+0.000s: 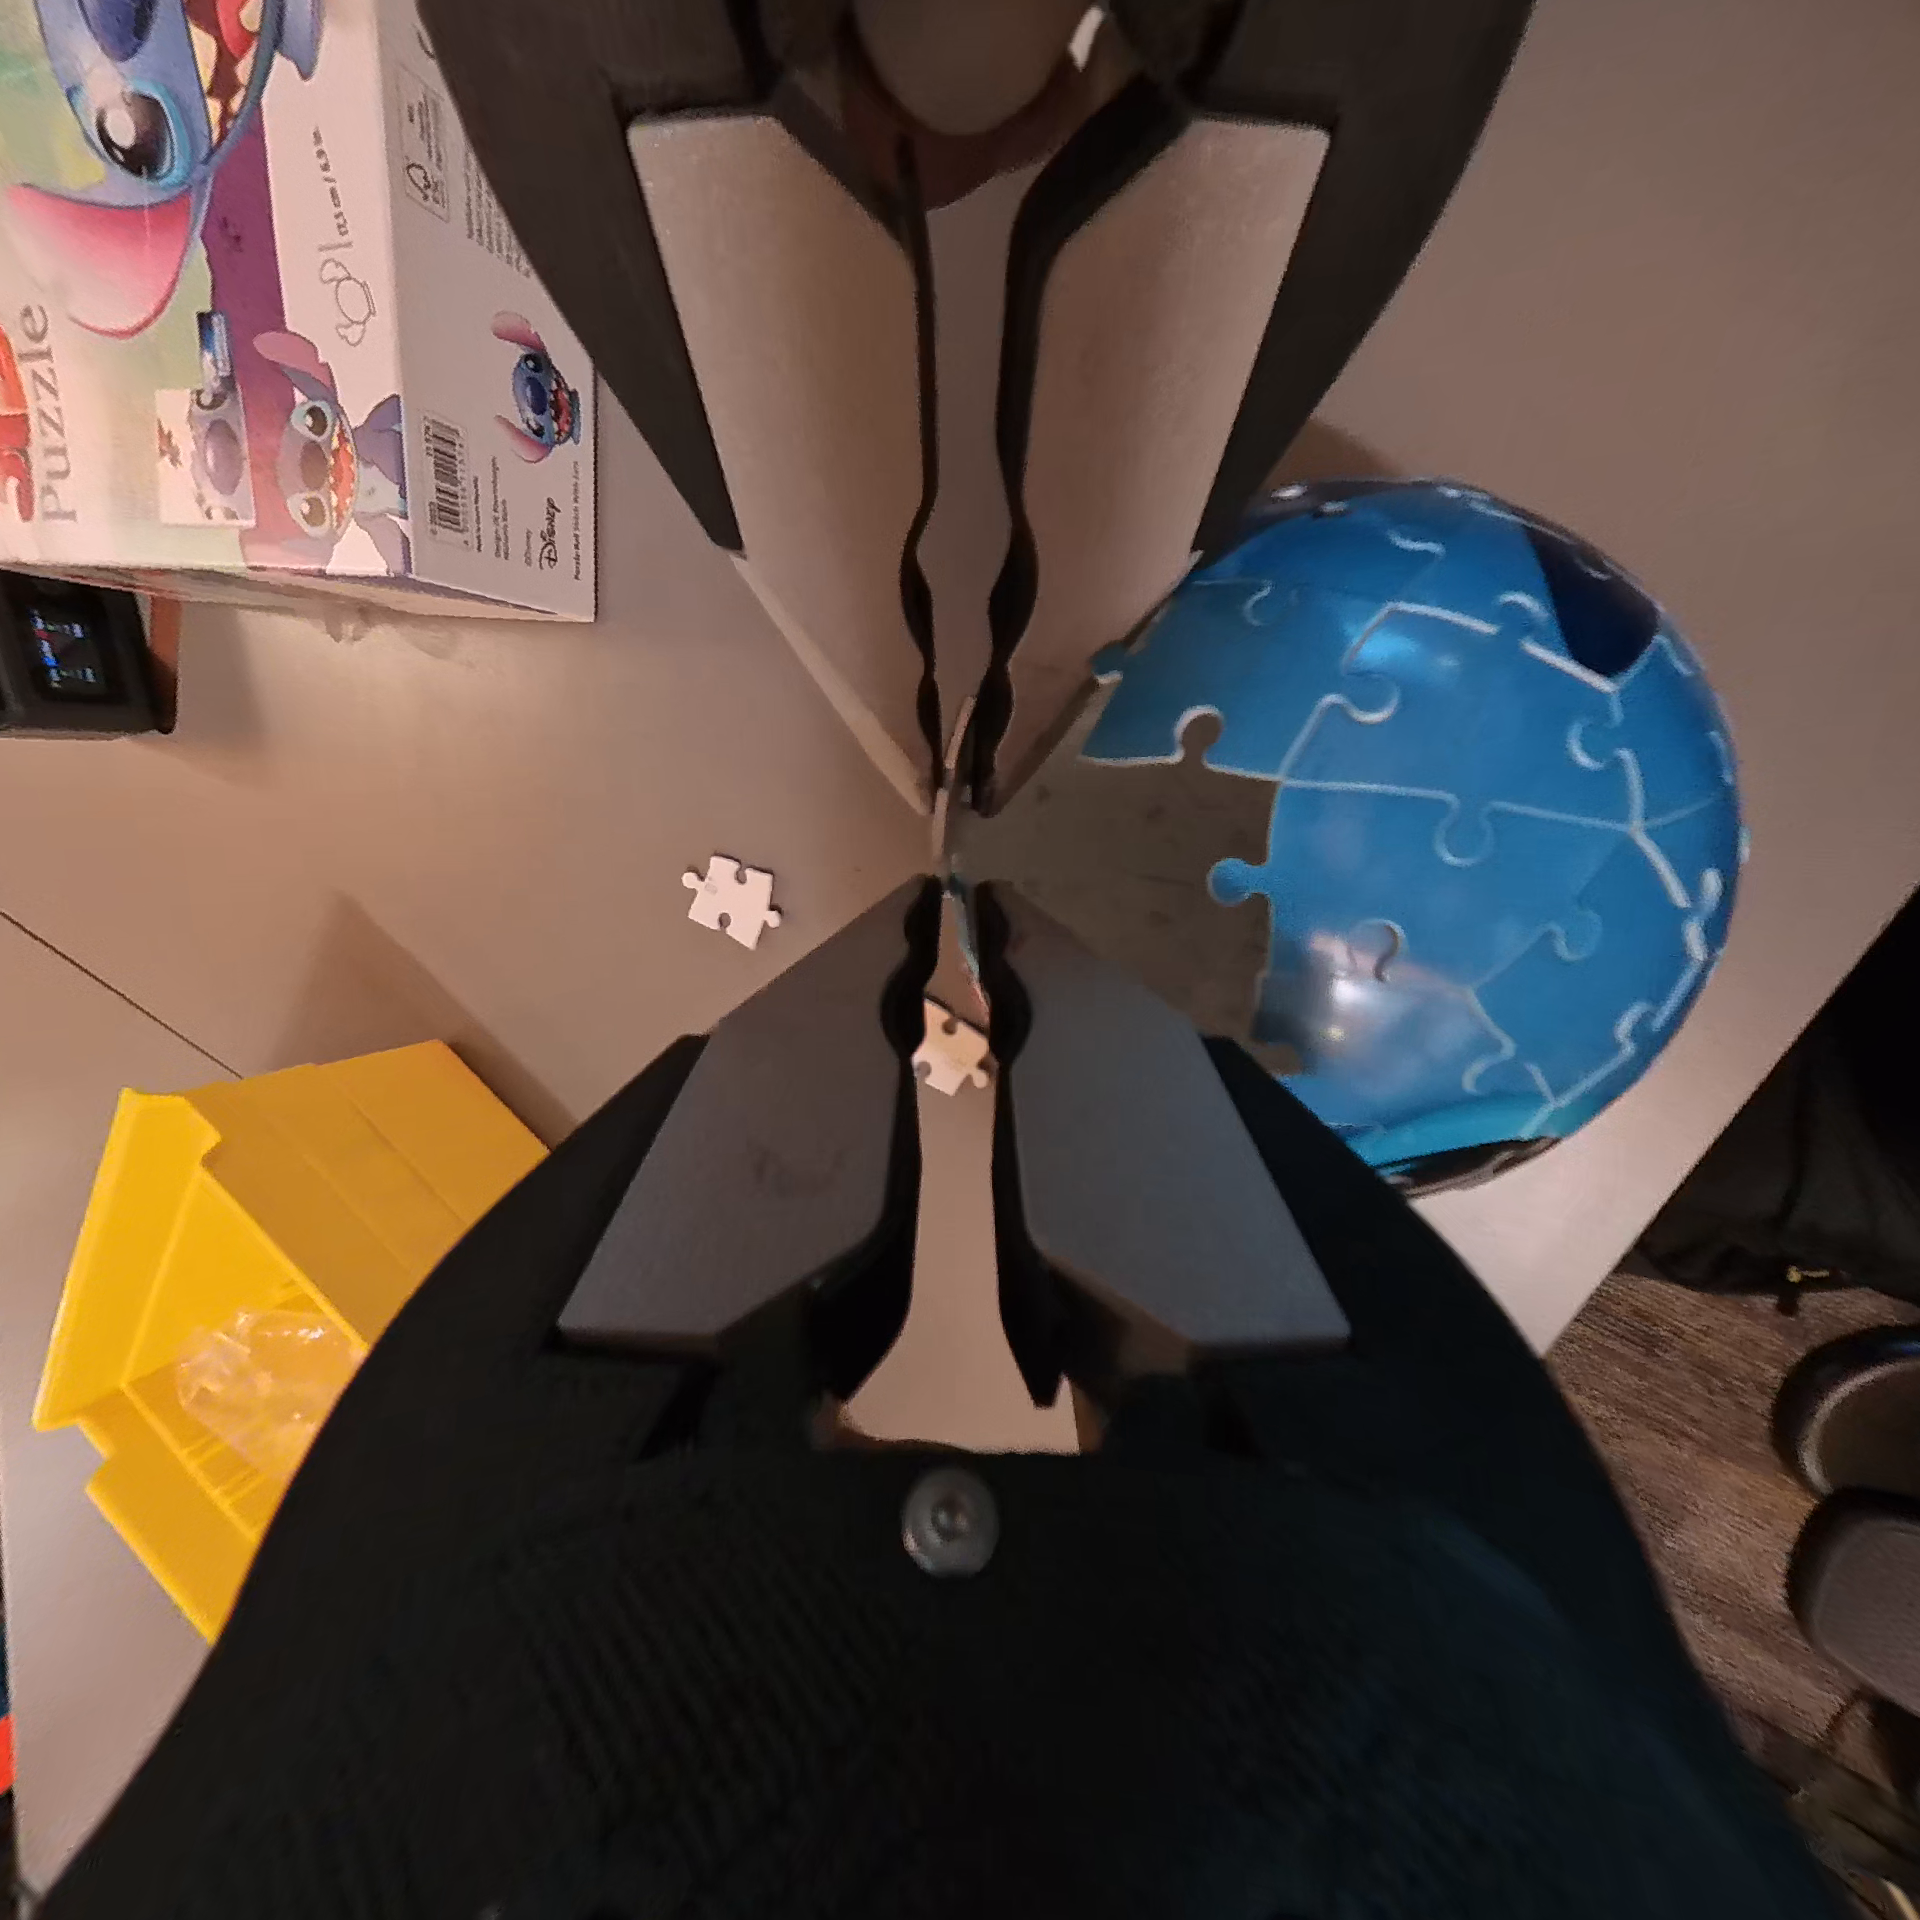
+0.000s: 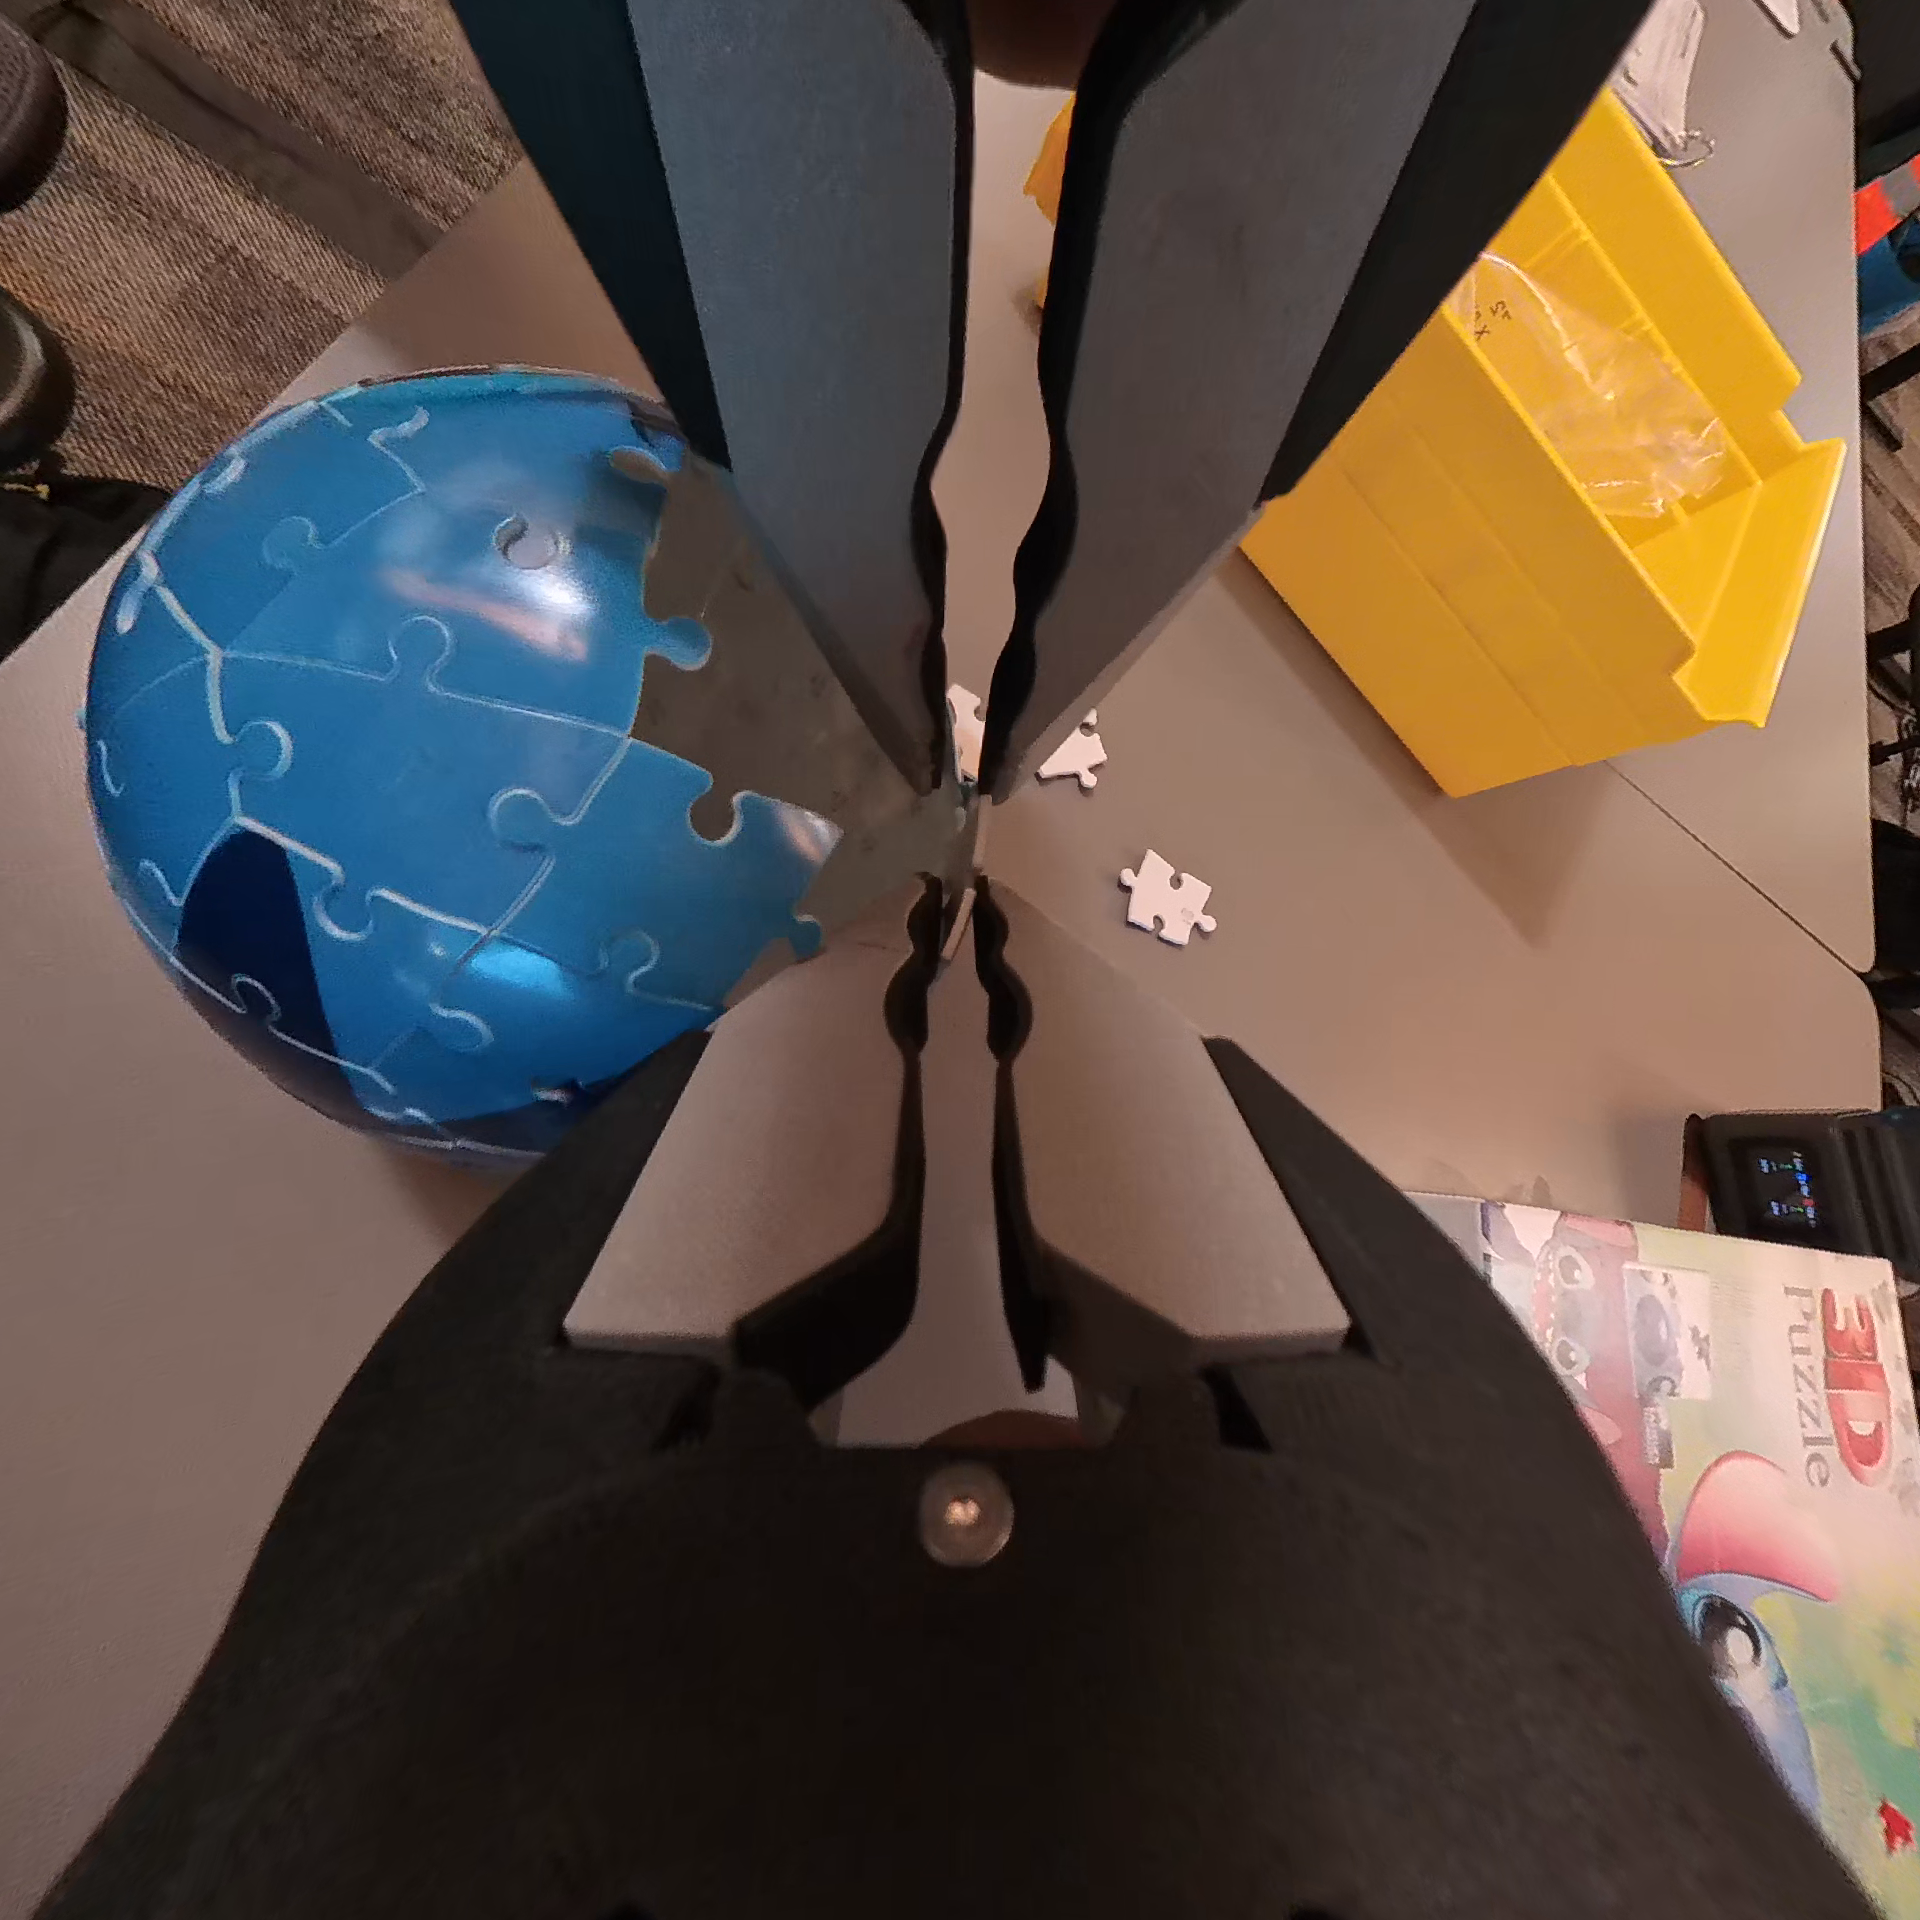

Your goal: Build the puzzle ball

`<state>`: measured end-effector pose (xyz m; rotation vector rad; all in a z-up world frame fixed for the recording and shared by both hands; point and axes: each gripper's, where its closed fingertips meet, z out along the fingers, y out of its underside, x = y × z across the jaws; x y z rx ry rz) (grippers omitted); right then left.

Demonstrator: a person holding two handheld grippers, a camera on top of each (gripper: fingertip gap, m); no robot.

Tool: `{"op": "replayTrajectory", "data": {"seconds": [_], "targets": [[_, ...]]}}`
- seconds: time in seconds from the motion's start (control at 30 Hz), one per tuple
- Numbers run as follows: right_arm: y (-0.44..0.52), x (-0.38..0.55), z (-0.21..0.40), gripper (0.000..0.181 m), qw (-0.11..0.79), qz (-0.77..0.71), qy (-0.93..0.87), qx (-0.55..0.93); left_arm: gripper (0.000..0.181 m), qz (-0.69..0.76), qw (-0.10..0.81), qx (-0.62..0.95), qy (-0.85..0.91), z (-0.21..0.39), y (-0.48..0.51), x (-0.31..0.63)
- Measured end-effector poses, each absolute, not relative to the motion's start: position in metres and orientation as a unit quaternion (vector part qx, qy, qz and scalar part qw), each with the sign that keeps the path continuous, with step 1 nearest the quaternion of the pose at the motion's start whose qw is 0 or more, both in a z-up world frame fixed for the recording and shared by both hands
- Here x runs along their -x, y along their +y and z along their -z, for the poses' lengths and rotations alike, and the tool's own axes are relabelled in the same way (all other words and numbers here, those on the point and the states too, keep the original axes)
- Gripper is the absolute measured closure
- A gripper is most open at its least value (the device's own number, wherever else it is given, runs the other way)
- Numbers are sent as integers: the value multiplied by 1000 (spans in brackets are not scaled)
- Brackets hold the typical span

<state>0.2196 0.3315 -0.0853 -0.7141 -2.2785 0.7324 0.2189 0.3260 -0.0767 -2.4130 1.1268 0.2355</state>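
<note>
The blue puzzle ball (image 1: 1455, 831) stands on the grey table with a gap in its shell facing the grippers; it also shows in the right wrist view (image 2: 416, 779). My left gripper (image 1: 951, 899) and my right gripper (image 2: 956, 899) meet tip to tip above the table beside the ball. Both are shut on the same thin puzzle piece (image 1: 948, 823), seen edge-on between the tips (image 2: 958, 831). The right gripper (image 1: 958, 784) comes in from the top of the left wrist view, the left gripper (image 2: 961, 774) from the top of the right wrist view. Two white, face-down pieces (image 1: 732, 899) (image 1: 951, 1055) lie below.
A yellow bin (image 1: 260, 1195) holding a clear bag stands on the table, also seen in the right wrist view (image 2: 1558, 571). The puzzle box (image 1: 260, 312) (image 2: 1714, 1455) lies flat beside a small black device (image 1: 73, 655). The table edge (image 1: 1714, 1091) runs just beyond the ball. The tips of both grippers are at nearly the same place.
</note>
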Motion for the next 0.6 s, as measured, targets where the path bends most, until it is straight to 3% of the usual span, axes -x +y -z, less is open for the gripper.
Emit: {"op": "replayTrajectory", "data": {"seconds": [0.6], "targets": [[326, -221, 91, 176, 313, -278, -872, 254, 180, -84, 224, 886, 397, 81, 323, -219]]}}
